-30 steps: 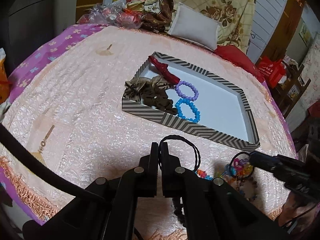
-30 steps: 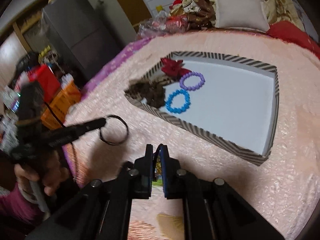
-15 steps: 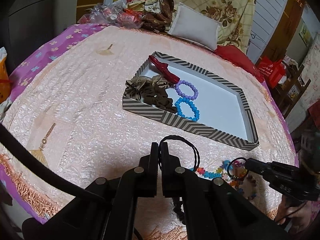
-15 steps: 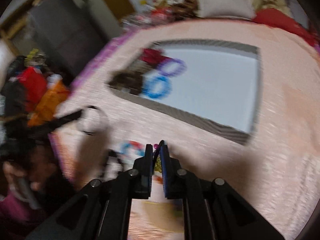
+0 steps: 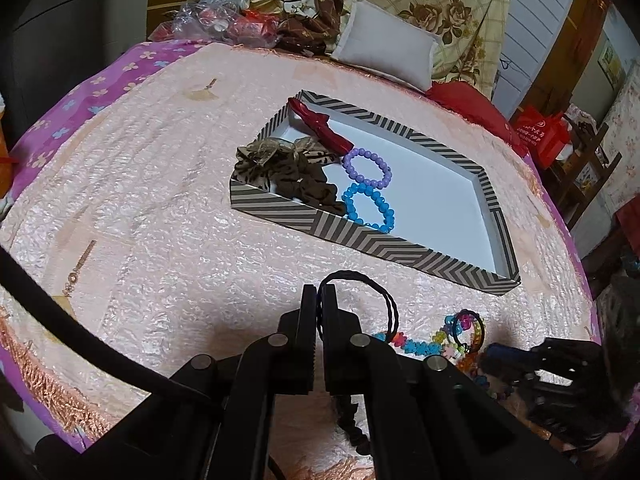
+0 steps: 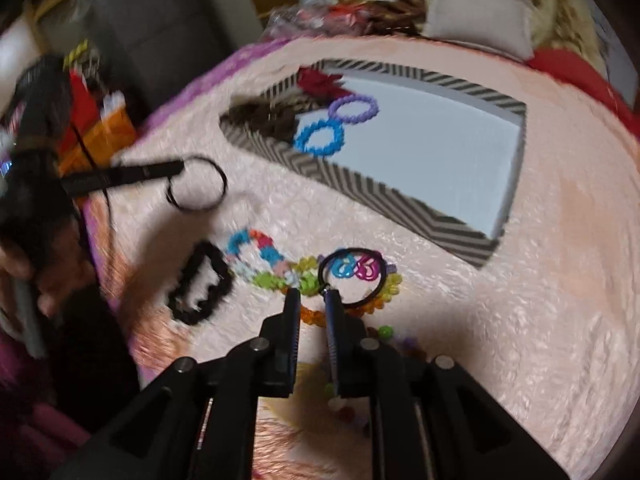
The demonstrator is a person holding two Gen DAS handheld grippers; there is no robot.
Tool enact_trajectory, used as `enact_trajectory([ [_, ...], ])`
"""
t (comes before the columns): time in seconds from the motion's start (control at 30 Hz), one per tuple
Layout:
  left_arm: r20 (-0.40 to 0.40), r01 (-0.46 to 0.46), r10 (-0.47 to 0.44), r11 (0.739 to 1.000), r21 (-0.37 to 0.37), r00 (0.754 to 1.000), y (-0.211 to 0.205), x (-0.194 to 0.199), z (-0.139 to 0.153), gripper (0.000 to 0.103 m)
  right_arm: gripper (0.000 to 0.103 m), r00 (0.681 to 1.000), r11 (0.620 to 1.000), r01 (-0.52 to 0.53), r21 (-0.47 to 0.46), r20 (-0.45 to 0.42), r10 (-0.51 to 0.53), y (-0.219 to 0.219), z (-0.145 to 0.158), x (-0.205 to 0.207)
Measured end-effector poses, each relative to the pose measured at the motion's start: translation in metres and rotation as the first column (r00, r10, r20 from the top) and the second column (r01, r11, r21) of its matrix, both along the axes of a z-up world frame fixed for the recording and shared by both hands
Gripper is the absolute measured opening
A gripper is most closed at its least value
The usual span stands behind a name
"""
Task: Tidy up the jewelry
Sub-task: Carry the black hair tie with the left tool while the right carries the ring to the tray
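My left gripper is shut on a thin black hair tie and holds it above the pink bedspread, short of the striped tray. The same tie shows in the right wrist view. The tray holds a red bow, brown scrunchies, a purple bead bracelet and a blue bead bracelet. My right gripper is open low over a pile of coloured bead jewelry. A black ring with charms hangs against its right finger.
A black scrunchie lies left of the bead pile. Pillows and clutter line the far edge of the bed. An orange crate stands beside the bed on the left. The tray's white floor is bare on its right half.
My right gripper dropped toward the bead pile and opened; it was shut on the black charm ring, which now hangs at its right finger. My left gripper stayed shut on the black hair tie.
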State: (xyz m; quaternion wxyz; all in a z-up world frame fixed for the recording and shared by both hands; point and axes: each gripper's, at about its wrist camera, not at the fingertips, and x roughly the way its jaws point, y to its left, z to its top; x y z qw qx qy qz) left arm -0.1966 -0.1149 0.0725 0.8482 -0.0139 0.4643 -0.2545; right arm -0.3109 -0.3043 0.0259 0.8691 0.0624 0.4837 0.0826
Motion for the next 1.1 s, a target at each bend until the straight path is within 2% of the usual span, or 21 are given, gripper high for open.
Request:
enact_trajectory([
  [0.17,-0.006,-0.011,0.011,1.0,-0.004,1.0,0.003,0.003,-0.001,0.0,0.013,0.996,0.988,-0.091,-0.123,-0.017,0.089,0.012,-0.011,0.011],
  [0.23,-0.009,-0.009,0.009,1.0,-0.003,1.0,0.002,0.005,-0.002,0.0,0.016,0.994,0.982,-0.108,-0.153,-0.022,0.106,0.014,-0.012,0.016],
  [0.3,-0.009,-0.007,0.007,1.0,-0.003,1.0,0.001,0.005,-0.002,0.0,0.032,0.992,0.971,-0.122,-0.205,-0.041,0.116,0.016,-0.014,0.02],
  [0.47,-0.009,-0.001,0.001,1.0,-0.005,1.0,-0.001,0.004,-0.002,0.0,0.034,0.987,0.965,-0.155,-0.213,-0.067,0.144,0.016,-0.016,0.024],
  [0.53,-0.01,0.001,-0.001,1.0,-0.008,1.0,-0.001,0.004,-0.001,0.0,0.033,0.987,0.967,-0.158,-0.2,-0.064,0.148,0.015,-0.017,0.024],
  [0.57,-0.01,0.001,-0.001,1.0,-0.009,1.0,-0.001,0.004,0.0,0.0,0.026,0.986,0.967,-0.165,-0.196,-0.063,0.156,0.015,-0.017,0.024],
  [0.6,-0.009,0.0,0.0,1.0,-0.009,1.0,-0.001,0.004,0.0,0.0,0.014,0.986,0.966,-0.166,-0.198,-0.064,0.156,0.015,-0.018,0.023],
  [0.63,-0.008,0.0,0.0,1.0,-0.011,1.0,0.0,0.003,0.001,0.0,0.01,0.986,0.967,-0.161,-0.198,-0.064,0.151,0.014,-0.017,0.024],
  [0.73,-0.005,-0.004,0.004,1.0,-0.014,1.0,0.002,0.003,0.003,0.0,0.009,0.989,0.975,-0.146,-0.166,-0.061,0.138,0.01,-0.013,0.019],
  [0.8,-0.007,-0.007,0.007,1.0,-0.016,1.0,0.003,0.003,0.003,0.0,0.009,0.992,0.976,-0.129,-0.173,-0.024,0.126,0.008,-0.005,0.011],
  [1.1,0.009,0.019,-0.019,0.999,-0.033,1.0,-0.007,0.001,0.015,0.0,0.009,0.991,0.996,-0.026,-0.084,0.129,0.037,-0.009,0.046,-0.003],
])
